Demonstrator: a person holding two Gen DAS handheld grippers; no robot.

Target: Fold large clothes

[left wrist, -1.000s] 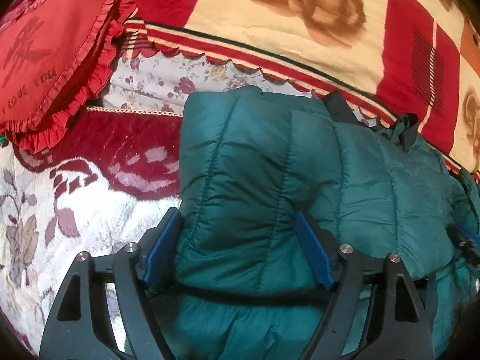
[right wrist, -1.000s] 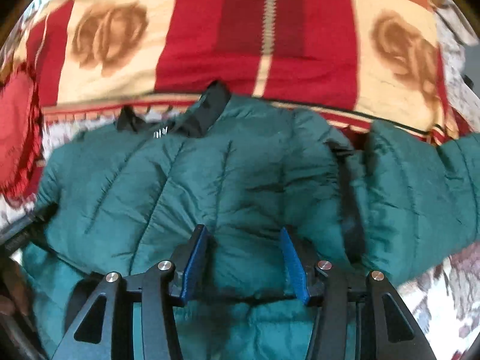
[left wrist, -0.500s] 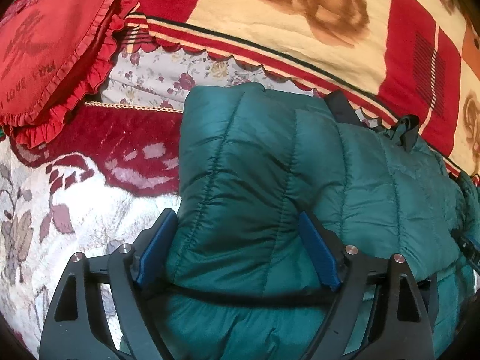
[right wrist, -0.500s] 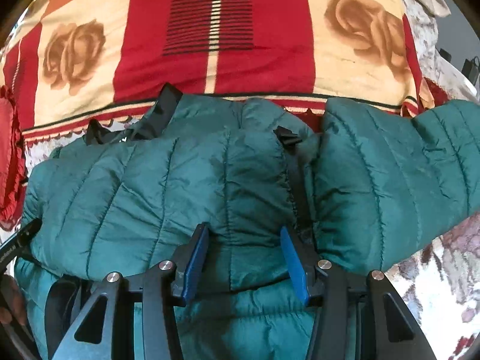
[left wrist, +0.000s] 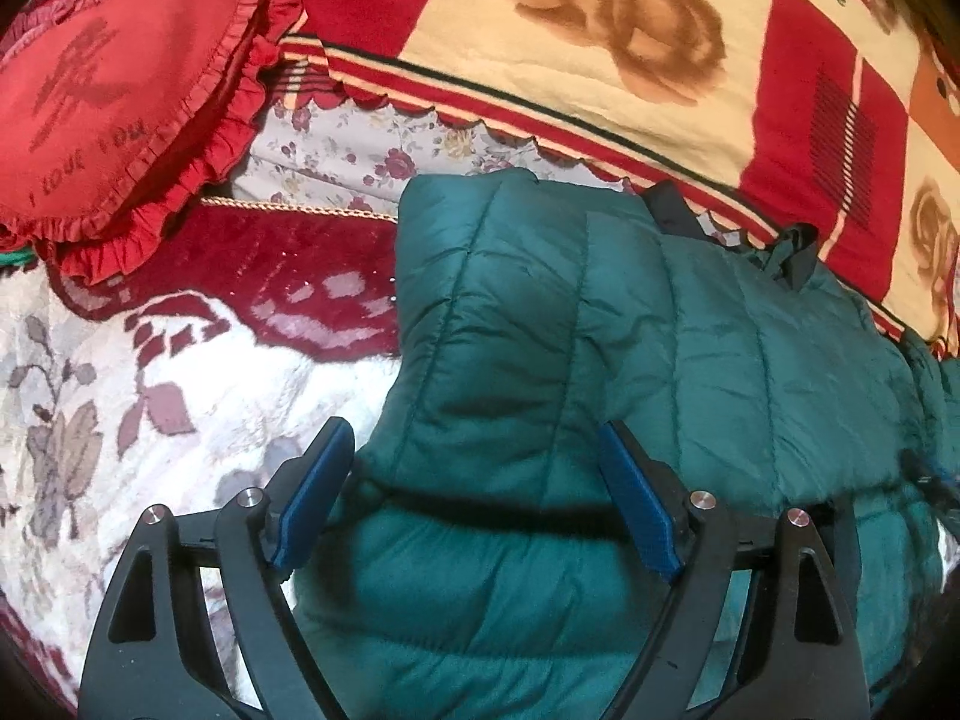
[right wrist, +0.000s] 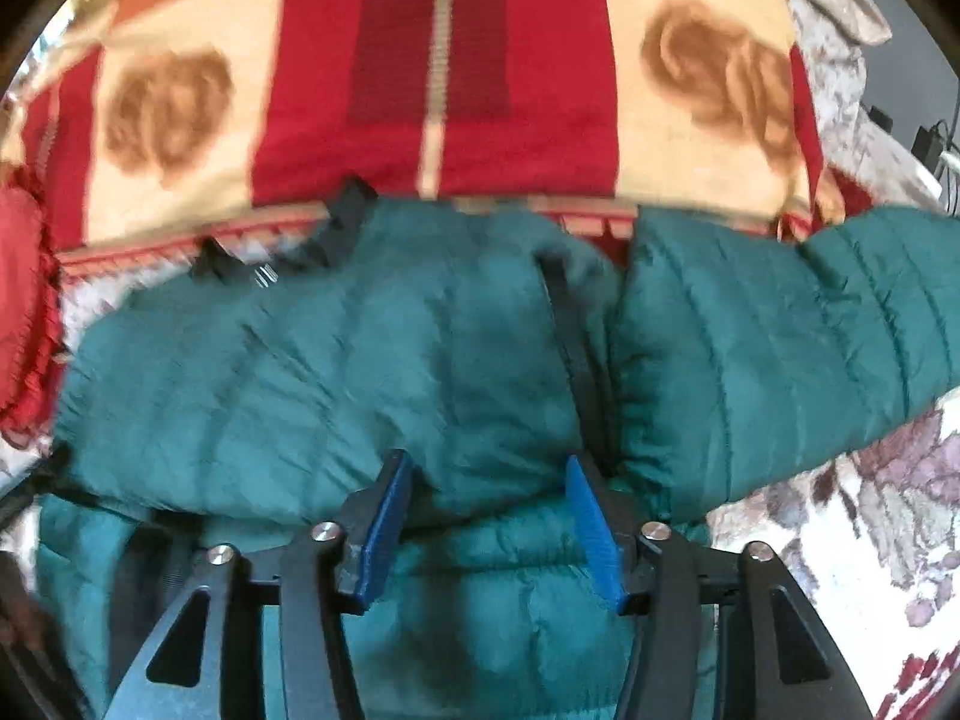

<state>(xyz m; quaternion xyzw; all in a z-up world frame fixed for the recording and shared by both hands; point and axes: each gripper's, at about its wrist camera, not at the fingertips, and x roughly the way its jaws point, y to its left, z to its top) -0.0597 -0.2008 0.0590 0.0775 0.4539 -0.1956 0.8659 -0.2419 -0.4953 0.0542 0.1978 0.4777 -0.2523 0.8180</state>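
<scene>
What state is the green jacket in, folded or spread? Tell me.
Folded: the green jacket lies doubled, upper layer's edge over a lower layer; one sleeve is out.

Right wrist view motion-blurred; jacket (right wrist: 336, 372) cut off at right edge, its lower part hidden behind the fingers (right wrist: 384, 522).

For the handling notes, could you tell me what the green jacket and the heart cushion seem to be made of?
Jacket: looks like thin, slightly glossy synthetic shell, probably nylon or polyester, over puffy filling; stitched quilt channels and soft sheen suggest it. Heart cushion: matte red woven-looking fabric with a gathered ruffle edge and darker lettering; the fibre cannot be told.
</scene>
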